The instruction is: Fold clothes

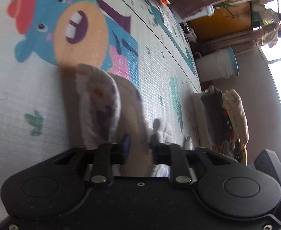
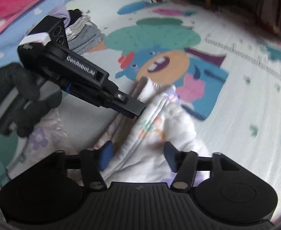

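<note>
A white garment with a pastel flower print (image 2: 155, 122) lies bunched and partly folded on the cartoon play mat (image 2: 236, 99). My left gripper (image 2: 138, 112) reaches in from the left, its fingers pinched on a folded edge of the garment. In the left wrist view the garment (image 1: 100, 105) hangs folded between the jaws of my left gripper (image 1: 139, 143). My right gripper (image 2: 138, 153) is open, its jaws straddling the near part of the garment without closing on it.
A stack of folded clothes (image 1: 224, 115) lies on the mat's edge, also seen in the right wrist view (image 2: 82, 32). A white bucket (image 1: 217, 63) stands by the wall. A pink blanket (image 2: 15, 0) lies at the far left.
</note>
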`<state>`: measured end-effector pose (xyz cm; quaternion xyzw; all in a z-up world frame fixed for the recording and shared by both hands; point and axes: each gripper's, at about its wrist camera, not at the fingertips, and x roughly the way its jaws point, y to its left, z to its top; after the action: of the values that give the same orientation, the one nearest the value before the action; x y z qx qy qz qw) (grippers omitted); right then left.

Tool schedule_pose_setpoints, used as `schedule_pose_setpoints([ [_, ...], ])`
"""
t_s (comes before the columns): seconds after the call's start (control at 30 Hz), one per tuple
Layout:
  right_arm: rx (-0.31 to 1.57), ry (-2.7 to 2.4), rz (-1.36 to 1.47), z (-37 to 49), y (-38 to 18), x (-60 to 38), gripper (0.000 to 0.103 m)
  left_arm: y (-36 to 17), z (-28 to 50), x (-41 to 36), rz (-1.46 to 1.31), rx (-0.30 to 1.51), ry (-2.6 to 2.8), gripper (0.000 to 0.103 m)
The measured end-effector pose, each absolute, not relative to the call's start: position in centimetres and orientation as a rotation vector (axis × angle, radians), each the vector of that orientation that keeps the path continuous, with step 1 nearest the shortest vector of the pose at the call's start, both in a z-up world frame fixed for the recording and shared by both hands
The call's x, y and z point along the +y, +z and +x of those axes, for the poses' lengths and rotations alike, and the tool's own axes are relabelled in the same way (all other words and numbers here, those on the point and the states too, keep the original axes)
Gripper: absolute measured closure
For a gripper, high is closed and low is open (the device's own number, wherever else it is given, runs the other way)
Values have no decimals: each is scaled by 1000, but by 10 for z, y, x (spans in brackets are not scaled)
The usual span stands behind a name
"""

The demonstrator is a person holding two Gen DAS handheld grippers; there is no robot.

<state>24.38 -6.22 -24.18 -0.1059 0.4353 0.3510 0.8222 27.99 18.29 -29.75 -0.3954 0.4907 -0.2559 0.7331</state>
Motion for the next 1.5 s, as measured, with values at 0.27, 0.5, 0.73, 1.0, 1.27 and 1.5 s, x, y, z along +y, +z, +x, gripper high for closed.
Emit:
schedule_pose_setpoints([
  [0.27,879,736,-316,256,-252,-58,35,-286,298,168,-751,1048,-615,51],
  [0.5,865,715,-217,270,-255,-81,34,-287,311,132,-530,1084,-657,53],
  [0.73,854,735,-209,268,-253,-89,31,-286,313,116,-511,1069,-634,87],
  [1.0,679,928,-436,160,-230,-120,12,-269,307,107,-670,1065,-501,89],
  [1.27,551,972,-889,119,-273,-85,47,-258,305,92,-713,1092,-405,89],
  [1.5,503,950,-799,146,-259,-101,89,-261,308,96,-752,1117,-348,89],
])
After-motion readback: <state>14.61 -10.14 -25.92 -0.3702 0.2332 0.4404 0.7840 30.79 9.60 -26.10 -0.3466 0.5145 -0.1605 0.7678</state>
